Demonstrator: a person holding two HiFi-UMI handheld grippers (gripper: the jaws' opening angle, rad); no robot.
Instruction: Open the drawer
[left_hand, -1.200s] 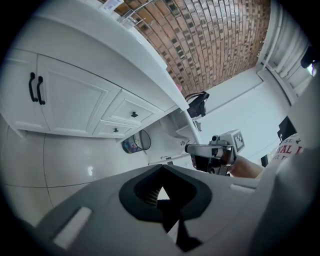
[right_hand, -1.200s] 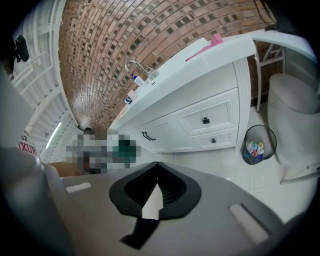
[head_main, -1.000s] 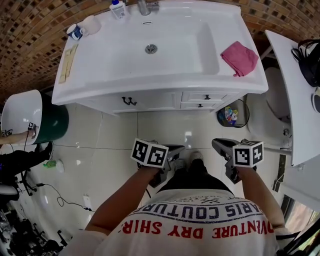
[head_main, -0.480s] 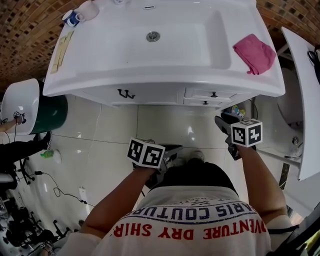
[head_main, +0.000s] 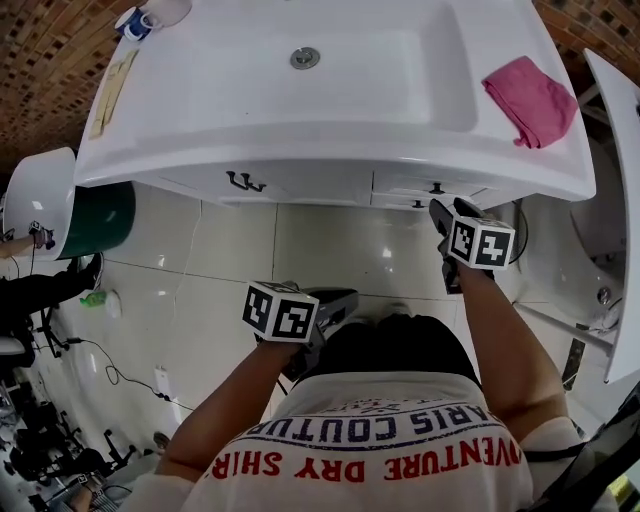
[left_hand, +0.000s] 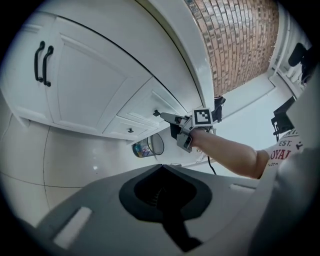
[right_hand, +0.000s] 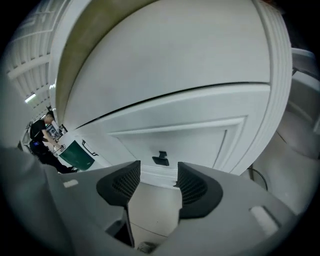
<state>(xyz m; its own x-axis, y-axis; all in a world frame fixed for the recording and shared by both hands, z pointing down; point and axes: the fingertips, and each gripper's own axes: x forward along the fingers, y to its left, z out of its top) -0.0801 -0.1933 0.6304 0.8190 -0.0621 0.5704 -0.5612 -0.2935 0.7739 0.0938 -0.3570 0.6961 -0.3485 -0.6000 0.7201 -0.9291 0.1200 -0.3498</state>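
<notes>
The white vanity's top drawer (head_main: 400, 186) sits shut under the counter at the right, with a small black knob (head_main: 436, 188) (right_hand: 160, 158). A second, lower drawer knob (left_hand: 130, 131) shows below it. My right gripper (head_main: 448, 211) (right_hand: 158, 174) is right in front of the top drawer. Its jaws have just been opening and now stand open, nothing between them; the knob lies just beyond the tips. The left gripper view also shows that gripper (left_hand: 170, 119), its tip at the drawer front. My left gripper (head_main: 343, 298) (left_hand: 161, 168) hangs low over the floor, shut and empty.
A double cabinet door with two black handles (head_main: 245, 182) is left of the drawers. A pink cloth (head_main: 535, 98) lies on the counter beside the basin (head_main: 380, 80). A green bin with a white lid (head_main: 95, 225) stands at left, a small waste basket (left_hand: 146, 147) at right.
My right gripper has gone forward and down from beside my body to the drawer front. The left gripper has sunk a little. The vanity now looks closer.
</notes>
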